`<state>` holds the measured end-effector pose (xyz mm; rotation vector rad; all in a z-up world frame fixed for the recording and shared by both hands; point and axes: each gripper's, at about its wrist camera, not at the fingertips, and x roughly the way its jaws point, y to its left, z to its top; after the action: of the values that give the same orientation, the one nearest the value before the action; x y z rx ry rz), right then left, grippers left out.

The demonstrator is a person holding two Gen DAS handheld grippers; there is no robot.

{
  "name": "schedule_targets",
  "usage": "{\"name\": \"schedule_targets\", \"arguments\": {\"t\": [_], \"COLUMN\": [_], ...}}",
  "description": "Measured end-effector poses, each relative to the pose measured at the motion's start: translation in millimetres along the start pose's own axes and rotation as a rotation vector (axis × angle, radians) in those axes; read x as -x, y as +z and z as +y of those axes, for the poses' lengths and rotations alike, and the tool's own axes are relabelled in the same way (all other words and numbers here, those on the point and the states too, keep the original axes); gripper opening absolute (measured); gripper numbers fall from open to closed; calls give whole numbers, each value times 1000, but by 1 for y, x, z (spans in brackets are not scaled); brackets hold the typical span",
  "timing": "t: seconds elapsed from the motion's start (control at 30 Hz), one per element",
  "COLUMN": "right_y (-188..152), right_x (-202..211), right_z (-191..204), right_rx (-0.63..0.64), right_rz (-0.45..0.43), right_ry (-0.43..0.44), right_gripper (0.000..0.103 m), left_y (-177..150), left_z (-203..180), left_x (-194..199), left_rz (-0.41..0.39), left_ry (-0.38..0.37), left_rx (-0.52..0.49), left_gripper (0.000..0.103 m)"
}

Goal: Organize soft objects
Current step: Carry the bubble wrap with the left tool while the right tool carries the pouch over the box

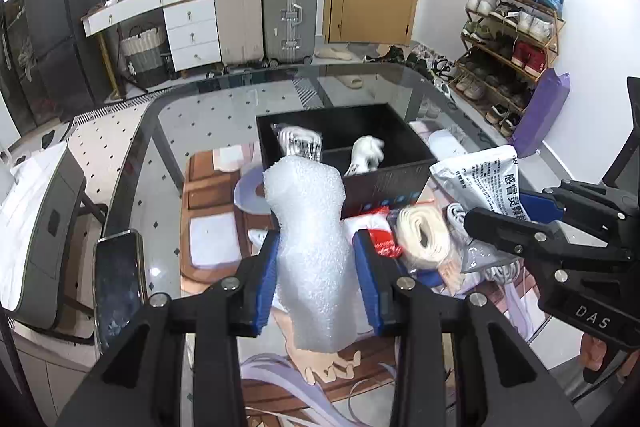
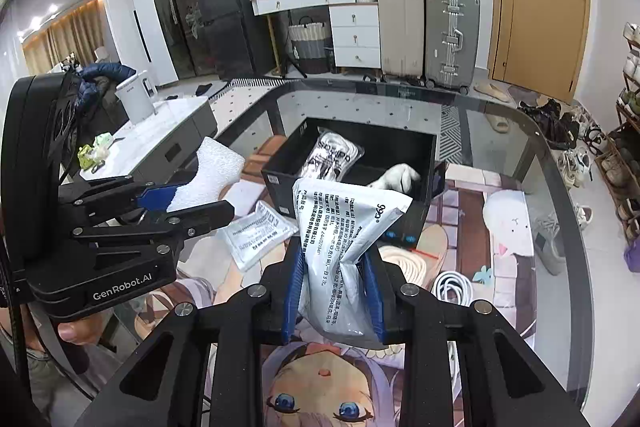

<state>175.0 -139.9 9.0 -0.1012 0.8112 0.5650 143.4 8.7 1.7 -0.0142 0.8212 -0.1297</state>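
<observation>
a: status of the sort?

b: partly done, by my reading. the black box point(image 1: 400, 163) on the glass table point(image 1: 168, 115) already holds a bagged white bundle point(image 2: 334, 155) in its far-left section and a white soft item point(image 1: 366, 153) in the near-right one. both tools are loaded and raised just short of the box.

a: claw states?

b: left gripper point(image 1: 316, 279): blue pads closed onto a strip of white foam wrap point(image 1: 310, 239), squeezing its middle. right gripper point(image 2: 334, 291): closed onto a printed white pouch point(image 2: 344, 227), crumpled between the pads.

a: what is left?

b: both held items need placing. loose on the mat remain a cream rolled strap point(image 1: 420, 235), a red-and-white packet point(image 1: 380, 235), a white cable coil point(image 2: 454, 285) and a flat printed sachet point(image 2: 258, 233).

a: differences between views?

b: the sachet appears only in the right wrist view. the red packet and a phone point(image 1: 118, 287) at the table edge appear only in the left wrist view.
</observation>
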Motion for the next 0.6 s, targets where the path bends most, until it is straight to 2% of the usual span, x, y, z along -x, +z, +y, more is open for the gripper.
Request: {"name": "schedule_targets", "arguments": {"t": [0.17,0.33,0.47,0.6], "right_y": [16,41,58,71], "right_x": [12,20,13,-2], "right_z": [-3,-7,-10,-17], "right_rx": [-10,-7,-7,-19], "right_rz": [-55,-130,-149,-149], "right_ry": [-5,-22,-35,-36], "right_gripper": [28,28,28,28], "left_y": [13,35,55,70], "left_z": [-2,-3,-3,4], "left_x": [6,11,2,-13], "left_rz": [-35,-106,-157,-165], "left_ry": [-14,-20,-7,5], "left_rx": [6,10,-12,11], "left_gripper": [36,36,36,36]}}
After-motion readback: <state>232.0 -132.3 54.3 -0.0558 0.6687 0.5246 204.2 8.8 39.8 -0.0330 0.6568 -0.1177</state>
